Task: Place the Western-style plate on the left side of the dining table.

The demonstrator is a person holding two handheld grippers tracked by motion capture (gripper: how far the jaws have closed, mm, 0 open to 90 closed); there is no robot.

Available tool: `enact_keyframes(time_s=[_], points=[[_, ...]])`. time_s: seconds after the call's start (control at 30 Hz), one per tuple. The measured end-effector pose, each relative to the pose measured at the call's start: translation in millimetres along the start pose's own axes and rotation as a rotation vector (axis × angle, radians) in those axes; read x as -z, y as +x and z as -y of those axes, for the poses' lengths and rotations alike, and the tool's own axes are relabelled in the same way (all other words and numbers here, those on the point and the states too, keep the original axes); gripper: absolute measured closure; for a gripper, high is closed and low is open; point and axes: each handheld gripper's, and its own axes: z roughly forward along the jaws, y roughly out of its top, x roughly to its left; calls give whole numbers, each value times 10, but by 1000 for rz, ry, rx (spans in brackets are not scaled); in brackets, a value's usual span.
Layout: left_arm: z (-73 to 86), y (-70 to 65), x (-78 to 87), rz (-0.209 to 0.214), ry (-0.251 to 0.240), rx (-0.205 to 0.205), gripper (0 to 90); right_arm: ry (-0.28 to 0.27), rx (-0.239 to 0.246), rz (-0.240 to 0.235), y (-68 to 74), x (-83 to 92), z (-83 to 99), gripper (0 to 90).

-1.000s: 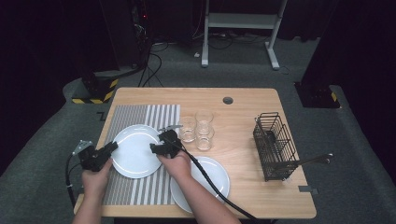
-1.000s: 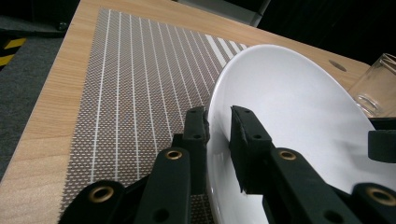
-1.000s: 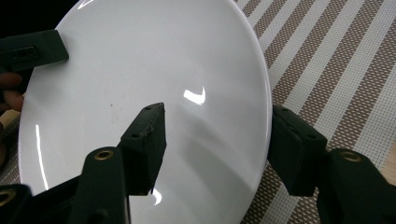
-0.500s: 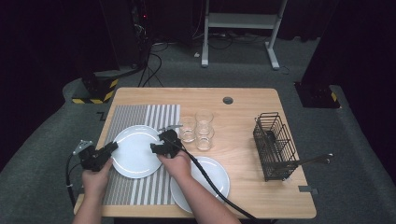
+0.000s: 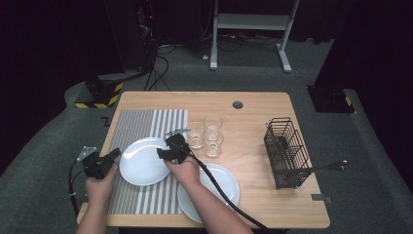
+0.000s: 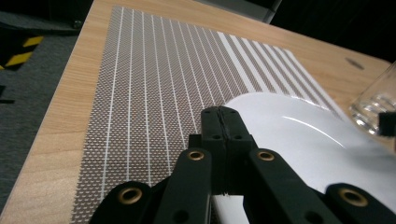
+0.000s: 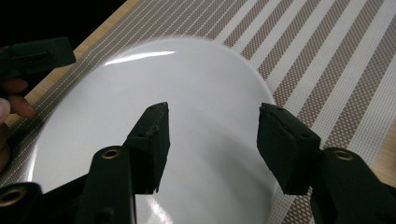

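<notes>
Two white plates lie on the table (image 5: 253, 105): one plate (image 5: 143, 161) rests on the striped placemat (image 5: 141, 126), and the second plate (image 5: 216, 187) sits just beside it, partly under the person's right forearm. The left hand-held gripper (image 5: 113, 155) is at the left rim of the plate on the placemat; in the left gripper view its jaws have just been closing and now stand pressed together, with the plate's white rim (image 6: 299, 135) running under them, so it grips that edge. The right hand-held gripper (image 5: 163, 152) hovers over the same plate from the other side; in the right gripper view (image 7: 212, 140) its jaws have narrowed a little yet remain well apart, with only the plate's surface (image 7: 154, 74) seen between them and nothing held. Three clear glasses (image 5: 207, 134) stand near the placemat's right edge. Farther right stands a black wire basket (image 5: 287, 153).
</notes>
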Motion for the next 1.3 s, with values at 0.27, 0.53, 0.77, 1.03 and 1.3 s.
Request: enact_keyframes(time_s=[0.27, 0.53, 0.77, 1.03, 1.3], points=[[1, -1, 2, 2, -2, -1, 895, -4, 10, -5, 29, 47, 32, 440], [3, -9, 1, 24, 7, -10, 861, -17, 1, 23, -24, 192, 115, 440], [-4, -12, -9, 39, 24, -3, 749, 8, -9, 54, -33, 257, 259, 421], [-80, -137, 132, -7, 60, -104, 659, 29, -31, 44, -14, 269, 369, 423], [-2, -233, 356, -24, 70, -140, 630, 32, 0, 4, 96, 391, 508, 421]])
